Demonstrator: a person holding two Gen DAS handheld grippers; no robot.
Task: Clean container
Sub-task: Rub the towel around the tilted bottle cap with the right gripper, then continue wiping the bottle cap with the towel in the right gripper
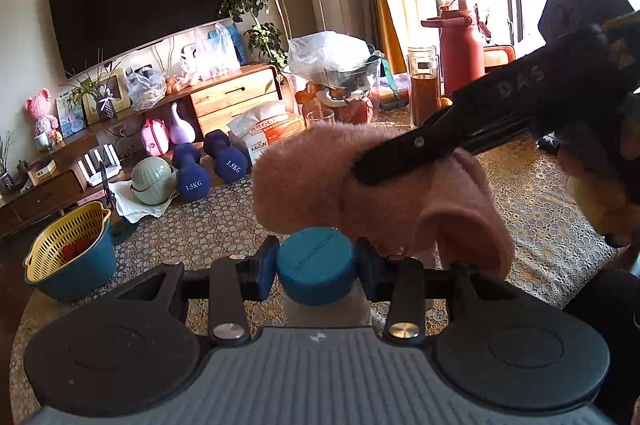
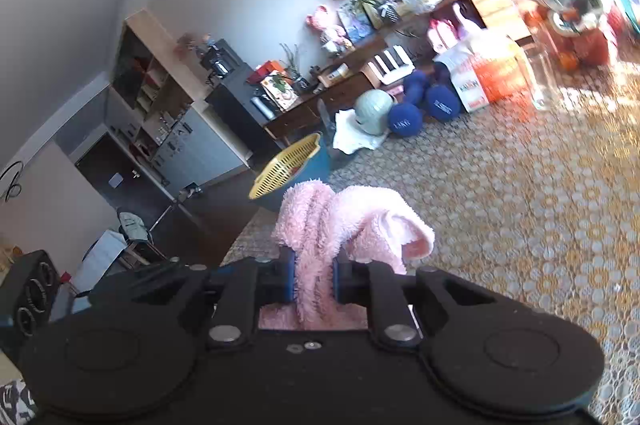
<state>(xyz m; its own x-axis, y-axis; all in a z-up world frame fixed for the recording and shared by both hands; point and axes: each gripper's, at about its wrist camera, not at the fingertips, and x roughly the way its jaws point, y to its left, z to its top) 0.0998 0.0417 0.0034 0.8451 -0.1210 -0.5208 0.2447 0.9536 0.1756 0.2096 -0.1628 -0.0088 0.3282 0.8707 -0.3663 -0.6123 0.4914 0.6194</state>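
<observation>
**Wiping the capped container**

Gripping the container just under its blue cap [image 1: 316,261], the left gripper [image 1: 316,267] holds it above the lace-covered surface [image 1: 532,193]. The right gripper [image 2: 314,281], jaws clamped on a pink cloth [image 1: 360,177], crosses just beyond. Dumbbells [image 1: 208,161] and a yellow strainer basket [image 1: 60,241] sit farther off.

Cloth [image 1: 372,181] just behind bottle cap [image 1: 316,261], touching.

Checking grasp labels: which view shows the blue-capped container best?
The left wrist view. The blue-capped container sits clamped between the left gripper's fingers, with the pink cloth right behind it. The right wrist view does not show it at all.
</observation>
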